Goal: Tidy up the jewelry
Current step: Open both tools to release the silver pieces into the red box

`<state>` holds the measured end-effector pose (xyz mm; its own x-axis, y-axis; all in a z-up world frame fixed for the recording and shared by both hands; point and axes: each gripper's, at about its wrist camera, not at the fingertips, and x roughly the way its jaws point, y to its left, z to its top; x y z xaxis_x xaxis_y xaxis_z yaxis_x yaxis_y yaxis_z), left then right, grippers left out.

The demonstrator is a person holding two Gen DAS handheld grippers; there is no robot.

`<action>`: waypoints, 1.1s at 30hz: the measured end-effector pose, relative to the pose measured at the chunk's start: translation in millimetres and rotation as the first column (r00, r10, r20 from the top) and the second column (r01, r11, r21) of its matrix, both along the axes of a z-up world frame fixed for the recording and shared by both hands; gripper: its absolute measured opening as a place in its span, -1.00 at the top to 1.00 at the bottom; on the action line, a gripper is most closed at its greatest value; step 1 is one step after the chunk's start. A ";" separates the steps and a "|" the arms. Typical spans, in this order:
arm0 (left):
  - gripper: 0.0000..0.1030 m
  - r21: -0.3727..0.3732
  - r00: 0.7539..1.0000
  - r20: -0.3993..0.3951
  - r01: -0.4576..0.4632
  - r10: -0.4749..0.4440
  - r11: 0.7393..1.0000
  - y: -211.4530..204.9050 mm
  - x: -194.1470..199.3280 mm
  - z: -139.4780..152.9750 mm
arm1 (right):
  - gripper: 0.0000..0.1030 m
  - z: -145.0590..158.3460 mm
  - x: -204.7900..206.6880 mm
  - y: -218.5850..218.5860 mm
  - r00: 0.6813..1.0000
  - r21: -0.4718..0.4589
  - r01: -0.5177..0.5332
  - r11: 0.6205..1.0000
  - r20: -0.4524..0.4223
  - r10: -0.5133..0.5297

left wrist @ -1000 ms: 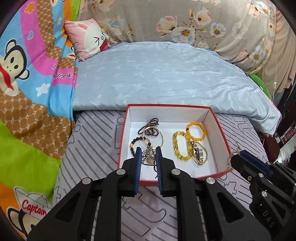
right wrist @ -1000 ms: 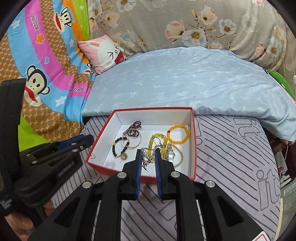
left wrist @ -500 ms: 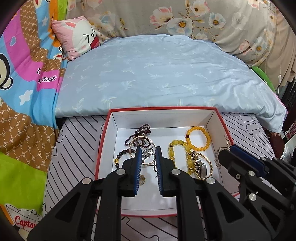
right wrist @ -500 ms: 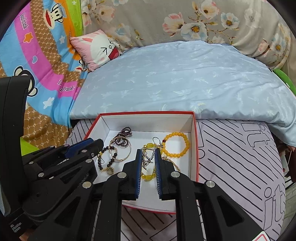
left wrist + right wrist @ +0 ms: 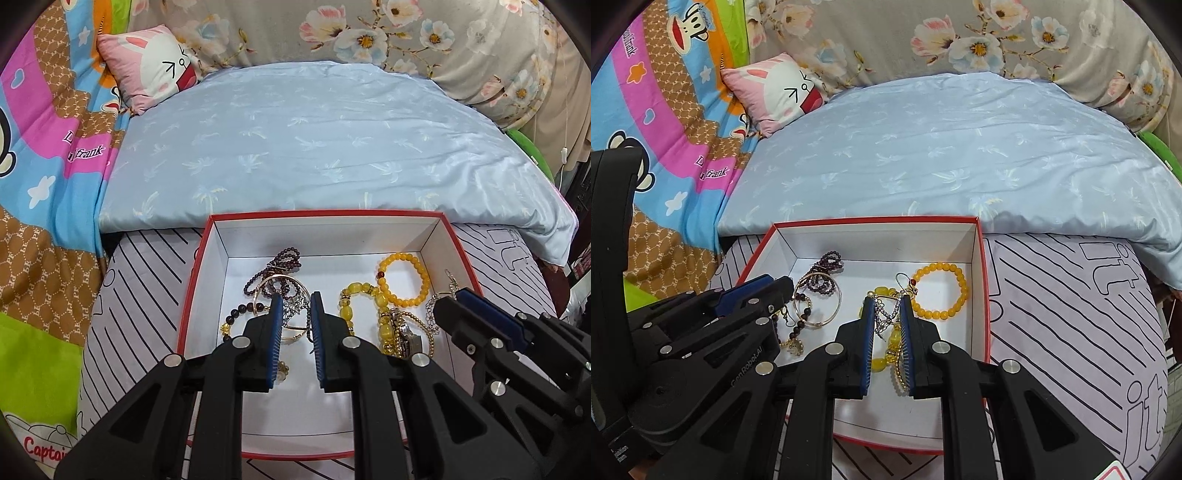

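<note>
A bed takes most of both views. A pale blue quilt (image 5: 314, 147) covers its far part, and a grey sheet with black lines (image 5: 1071, 314) lies nearer. On the left is a cartoon blanket (image 5: 48, 184), and a pink rabbit pillow (image 5: 155, 66) rests at the back beside a floral cover (image 5: 960, 37).

On the lined sheet stands an open box (image 5: 199, 266) with red outside and white inside. The jewelry lies on its floor. In the left part are a dark bead string (image 5: 280, 258) and a thin gold bangle (image 5: 827, 295), partly over each other. In the right part is an orange bead bracelet (image 5: 940, 291), lying alone, and next to it a yellow bead strand (image 5: 354, 295) tangled with a watch (image 5: 406, 332) and a gold chain.

The left gripper (image 5: 296, 314) hangs over the left part of the box. Its blue pads stand a narrow gap apart, and a small silver chain piece (image 5: 295, 306) shows in this gap; I cannot tell if it is grasped. The right gripper (image 5: 887, 314) hangs over the yellow strand with the same narrow gap. A silver chain (image 5: 886, 314) shows between its pads, and I cannot tell if they pinch it.
</note>
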<state>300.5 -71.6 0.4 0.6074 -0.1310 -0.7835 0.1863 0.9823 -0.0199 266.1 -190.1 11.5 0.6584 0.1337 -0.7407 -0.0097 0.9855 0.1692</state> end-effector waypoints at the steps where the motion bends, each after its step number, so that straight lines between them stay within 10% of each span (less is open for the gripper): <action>1: 0.72 0.001 1.000 0.000 -0.001 0.001 1.000 -0.2 0.1 -0.4 | 0.75 -0.7 0.4 -0.2 1.000 -0.001 0.001 1.000 -0.001 -0.001; 33: 0.28 0.023 1.000 0.004 -0.031 0.031 0.999 -0.8 -3.1 -2.1 | 0.42 -4.0 -6.3 -2.6 0.999 -0.023 0.042 0.999 -0.001 -0.043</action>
<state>297.4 -72.4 -1.7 0.6140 -0.0937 -0.7838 0.1558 0.9878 0.0040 259.8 -192.7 7.5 0.6620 0.0885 -0.7442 0.0325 0.9887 0.1465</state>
